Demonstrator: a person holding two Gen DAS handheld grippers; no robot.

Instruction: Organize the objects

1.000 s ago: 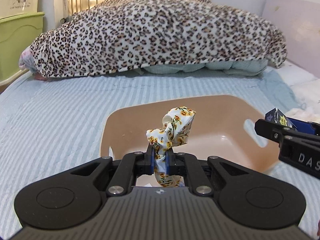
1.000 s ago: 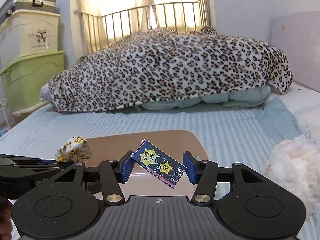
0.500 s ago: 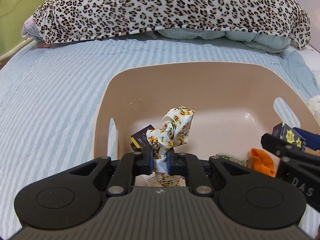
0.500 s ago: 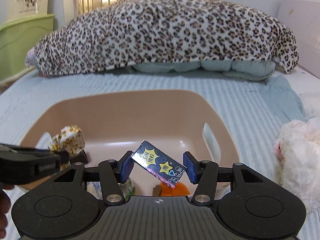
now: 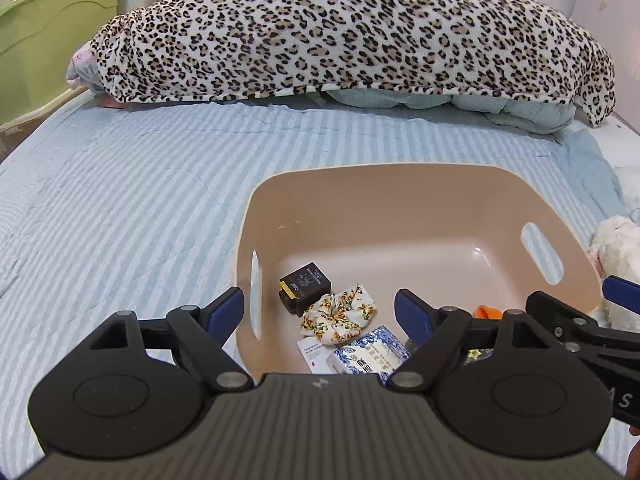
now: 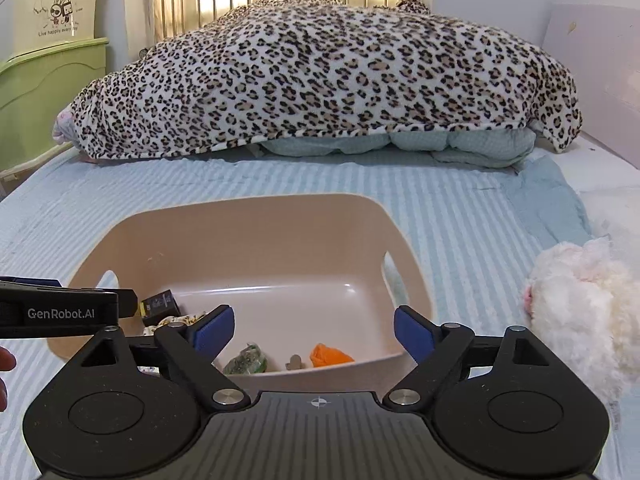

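A beige plastic bin [image 5: 384, 188] [image 6: 256, 216] sits on the striped bed. Inside it lie a floral scrunchie [image 5: 340, 314], a black box [image 5: 306, 286] [image 6: 158, 305], a blue-white tissue pack [image 5: 368, 354], an orange item [image 5: 488, 313] [image 6: 330, 355], a green packet [image 6: 246, 362] and a small brown piece [image 6: 294, 361]. My left gripper [image 5: 320, 312] is open and empty over the bin's near left corner. My right gripper [image 6: 314, 330] is open and empty over the bin's near edge. A corner of the dark starred packet [image 5: 478, 354] shows behind my left gripper's right finger.
A leopard-print blanket [image 5: 344, 32] [image 6: 320, 76] is heaped at the far end of the bed. A white plush toy [image 6: 584, 304] [image 5: 616, 244] lies right of the bin. Green and cream storage boxes [image 6: 48, 60] stand at the far left.
Both grippers opened. The scrunchie dropped from my left gripper into the bin, and the starred packet left my right gripper.
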